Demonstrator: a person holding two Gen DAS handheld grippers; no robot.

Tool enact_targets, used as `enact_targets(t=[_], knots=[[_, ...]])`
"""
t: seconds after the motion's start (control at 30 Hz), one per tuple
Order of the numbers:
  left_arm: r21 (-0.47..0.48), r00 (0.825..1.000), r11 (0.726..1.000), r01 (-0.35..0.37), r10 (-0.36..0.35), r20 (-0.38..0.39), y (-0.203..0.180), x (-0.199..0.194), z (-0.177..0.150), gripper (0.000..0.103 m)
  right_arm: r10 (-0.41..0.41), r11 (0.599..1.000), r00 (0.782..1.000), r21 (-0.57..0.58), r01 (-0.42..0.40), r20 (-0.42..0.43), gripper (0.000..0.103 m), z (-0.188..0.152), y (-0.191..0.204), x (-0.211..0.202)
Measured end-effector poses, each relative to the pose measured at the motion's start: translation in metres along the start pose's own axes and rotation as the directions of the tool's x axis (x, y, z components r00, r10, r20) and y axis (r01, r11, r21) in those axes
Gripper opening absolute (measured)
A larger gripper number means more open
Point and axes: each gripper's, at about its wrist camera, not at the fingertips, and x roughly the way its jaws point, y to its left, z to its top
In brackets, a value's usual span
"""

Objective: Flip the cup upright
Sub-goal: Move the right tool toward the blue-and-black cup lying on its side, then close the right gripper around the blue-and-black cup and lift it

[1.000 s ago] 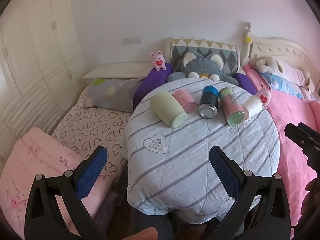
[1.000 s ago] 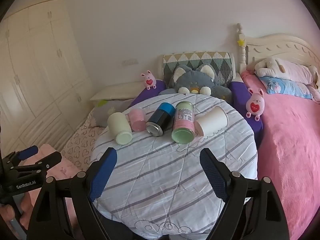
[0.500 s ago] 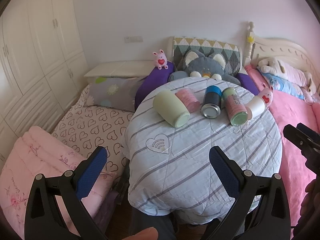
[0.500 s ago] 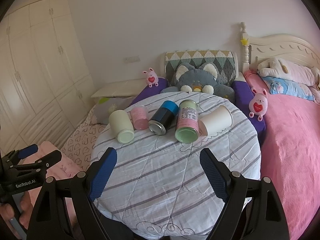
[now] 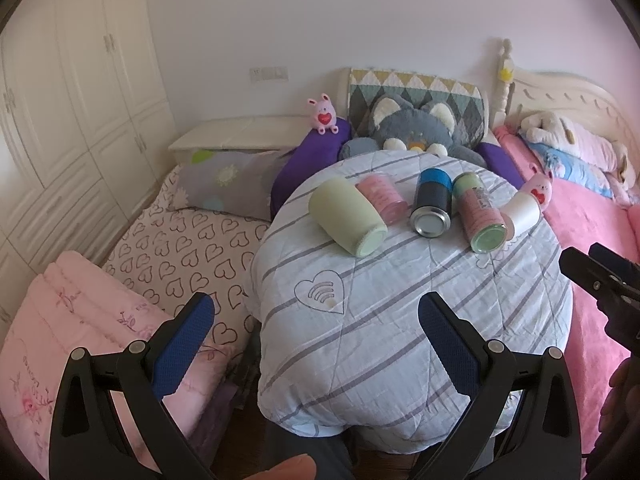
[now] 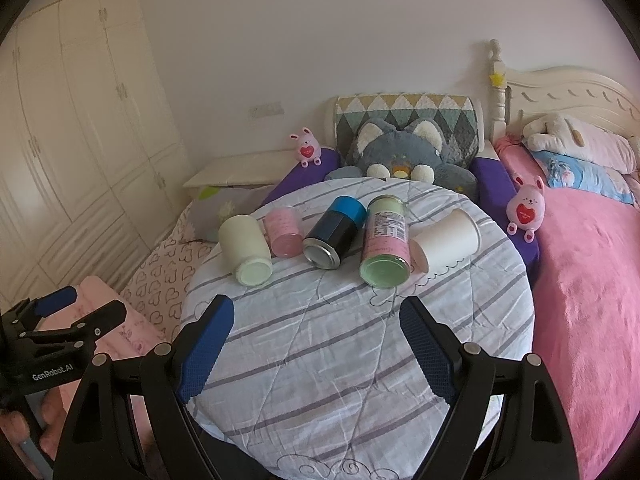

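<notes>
Several cups lie on their sides in a row on a round table with a striped cloth [image 6: 352, 360]. From the left: a pale green cup [image 6: 245, 250] [image 5: 346, 217], a pink cup [image 6: 283, 231] [image 5: 382, 197], a black cup with a blue end [image 6: 335, 232] [image 5: 432, 202], a green and pink cup [image 6: 386, 244] [image 5: 478, 212] and a white paper cup [image 6: 448, 242] [image 5: 522, 212]. My left gripper [image 5: 316, 344] is open and empty, short of the table's near left edge. My right gripper [image 6: 316, 354] is open and empty over the table's front, short of the cups.
A grey cat plush [image 6: 400, 152] sits behind the table. Small pink bunny toys [image 6: 526, 208] [image 6: 307, 149] sit on purple cushions. A pink bed [image 6: 592, 280] is to the right, heart-print bedding [image 5: 184, 248] to the left, a wardrobe [image 6: 72, 140] on the left wall.
Both grippers have drifted slightly, so the table and cups sit a little lower and nearer in both views. Both stay open. The cups have not moved.
</notes>
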Motion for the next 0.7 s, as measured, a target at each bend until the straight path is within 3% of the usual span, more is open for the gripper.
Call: enact_targets(t=[0.43,0.7], knots=[[-0.009,0.999,1.000,0.004,-0.005,-0.048,0.007,0.053,0.021,0.103,-0.022,0.999,0.998,-0.034,0.020,-0.063,0.086,0.023,0.019,0.057],[-0.012,0.996,1.000,0.003,-0.004,-0.084,0.010,0.097,0.034,0.103,0.000,1.000,0.992,0.008,0.001,-0.124,0.086,0.048,0.020,0.128]])
